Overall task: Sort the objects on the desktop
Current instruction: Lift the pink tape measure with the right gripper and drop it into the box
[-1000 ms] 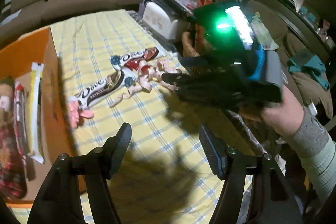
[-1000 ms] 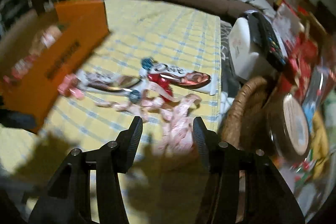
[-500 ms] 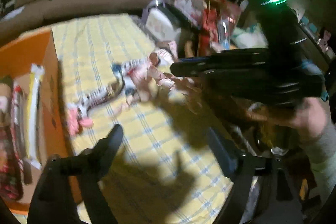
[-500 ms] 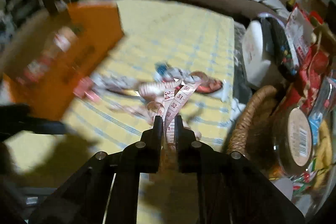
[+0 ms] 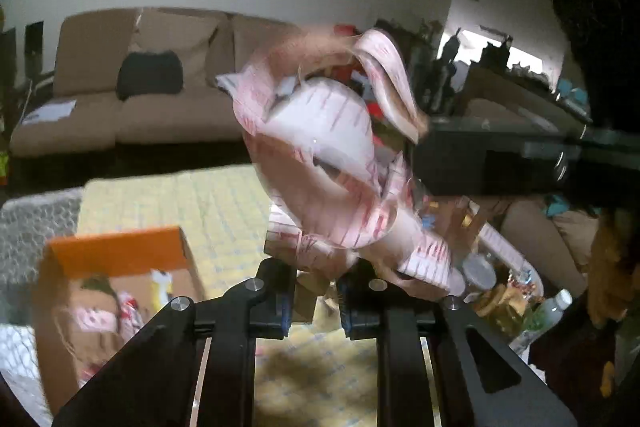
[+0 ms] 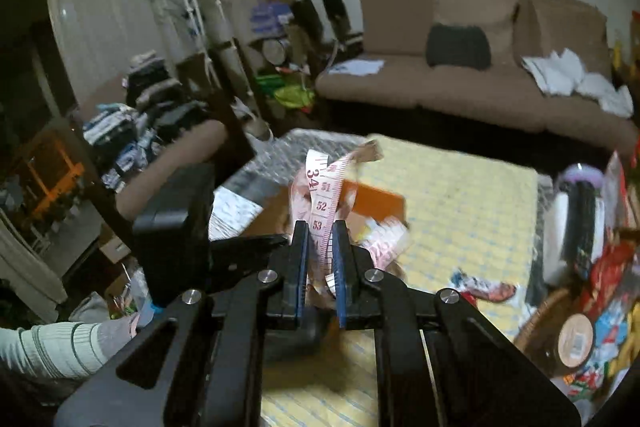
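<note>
A pink measuring tape (image 5: 328, 163) hangs in a loose tangle of loops above the table, blurred in the left wrist view. My left gripper (image 5: 312, 279) is shut on the lower part of the bundle. In the right wrist view my right gripper (image 6: 320, 247) is shut on a strip of the same tape (image 6: 320, 203), with printed numbers showing between the pads. The two grippers are close together, and the left one's black fingers (image 6: 256, 247) reach in from the left. An orange box (image 5: 120, 251) holding snacks sits below on the yellow checked tablecloth (image 6: 460, 195).
Chocolate bar wrappers (image 6: 484, 287) lie on the cloth near a wicker basket (image 6: 536, 319). A white appliance with a remote on it (image 6: 576, 227) and snack packets crowd the right edge. A brown sofa (image 6: 480, 67) stands behind the table. A sleeved arm (image 6: 48, 347) is at the lower left.
Both grippers rose well above the table. The right one closed on the tape and lifted it off the cloth. The left one, open before, is now shut on the tape bundle.
</note>
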{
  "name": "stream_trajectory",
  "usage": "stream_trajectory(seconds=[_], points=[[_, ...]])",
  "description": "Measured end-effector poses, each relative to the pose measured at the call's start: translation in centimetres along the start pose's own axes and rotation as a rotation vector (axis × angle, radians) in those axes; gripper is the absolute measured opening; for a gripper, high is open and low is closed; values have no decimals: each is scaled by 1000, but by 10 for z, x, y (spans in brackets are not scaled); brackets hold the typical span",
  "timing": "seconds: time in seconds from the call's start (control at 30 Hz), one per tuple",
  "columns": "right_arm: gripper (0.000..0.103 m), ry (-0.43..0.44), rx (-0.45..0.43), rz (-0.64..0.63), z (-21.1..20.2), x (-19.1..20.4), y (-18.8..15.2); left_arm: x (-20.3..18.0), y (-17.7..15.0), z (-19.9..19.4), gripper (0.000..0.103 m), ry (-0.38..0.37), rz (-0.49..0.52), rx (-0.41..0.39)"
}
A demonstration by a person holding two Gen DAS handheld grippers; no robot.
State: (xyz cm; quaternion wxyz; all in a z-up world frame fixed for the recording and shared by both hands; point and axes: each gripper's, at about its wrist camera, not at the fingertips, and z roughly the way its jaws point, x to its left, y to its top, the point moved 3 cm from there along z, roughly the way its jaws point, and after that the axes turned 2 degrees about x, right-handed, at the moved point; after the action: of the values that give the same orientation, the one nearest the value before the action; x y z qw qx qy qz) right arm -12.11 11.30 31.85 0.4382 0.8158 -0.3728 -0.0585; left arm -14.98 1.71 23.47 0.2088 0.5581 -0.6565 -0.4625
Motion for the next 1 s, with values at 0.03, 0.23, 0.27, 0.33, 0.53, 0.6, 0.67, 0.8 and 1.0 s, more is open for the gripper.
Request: stream_trajectory(seconds=[0.03, 0.23, 0.27, 0.33, 0.53, 0.6, 0.67, 0.8, 1.0], points=[[11, 1, -5, -3, 0, 5, 3, 4, 4, -9, 17, 14, 2, -11], [11, 35, -14, 7, 24, 34, 18, 40, 7, -48, 16, 78, -30, -14], [11, 30, -9, 8, 29, 37, 17, 46, 4, -54, 16, 89, -30, -8], [11, 19, 10, 12, 45, 39, 14, 58, -4, -60, 16, 110, -22, 18], [11, 3, 119, 72, 110, 25, -21, 83, -48, -41, 16, 137, -40, 160], [11, -3, 162, 89, 130, 16, -37, 91, -67, -31, 16, 135, -58, 213], [11, -11, 220, 108, 150, 8, -57, 101, -83, -24, 16, 140, -71, 263], [11, -41, 325, 127, 187, -6, -94, 115, -114, -10, 17, 173, -95, 352], [14, -57, 393, 153, 210, -17, -125, 132, -139, -16, 74, 219, -220, 363]])
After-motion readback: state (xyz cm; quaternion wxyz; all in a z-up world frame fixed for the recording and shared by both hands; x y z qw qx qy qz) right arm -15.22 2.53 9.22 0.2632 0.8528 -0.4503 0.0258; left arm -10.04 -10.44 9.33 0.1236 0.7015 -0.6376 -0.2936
